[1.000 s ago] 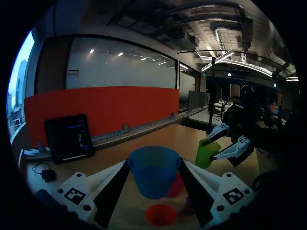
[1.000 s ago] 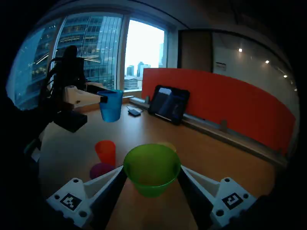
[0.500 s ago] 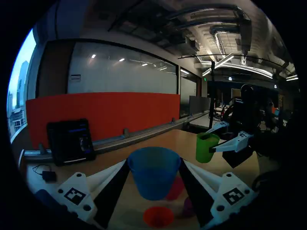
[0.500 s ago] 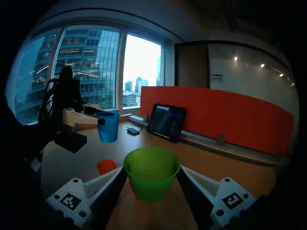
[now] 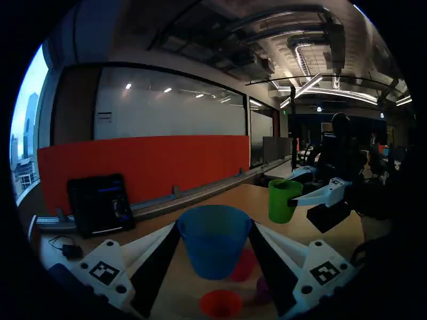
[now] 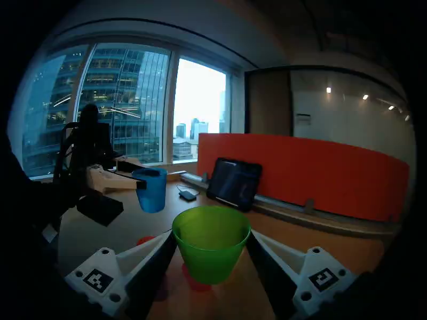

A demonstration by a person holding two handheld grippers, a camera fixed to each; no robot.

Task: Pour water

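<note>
Two cups held upright over the desk (image 5: pixel 251 193).
Left gripper (image 5: pixel 214 236) grips the blue cup (image 5: pixel 214 250), right gripper (image 6: pixel 211 241) grips the green cup (image 6: pixel 212 256); a red cup (image 5: pixel 220 304) stands below.

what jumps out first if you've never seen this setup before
Two cups are held upright above the wooden desk: a blue cup in the left hand-held gripper, a green cup in the right hand-held gripper. Behind them runs a bright red partition, with a dark tablet propped before it.
</note>
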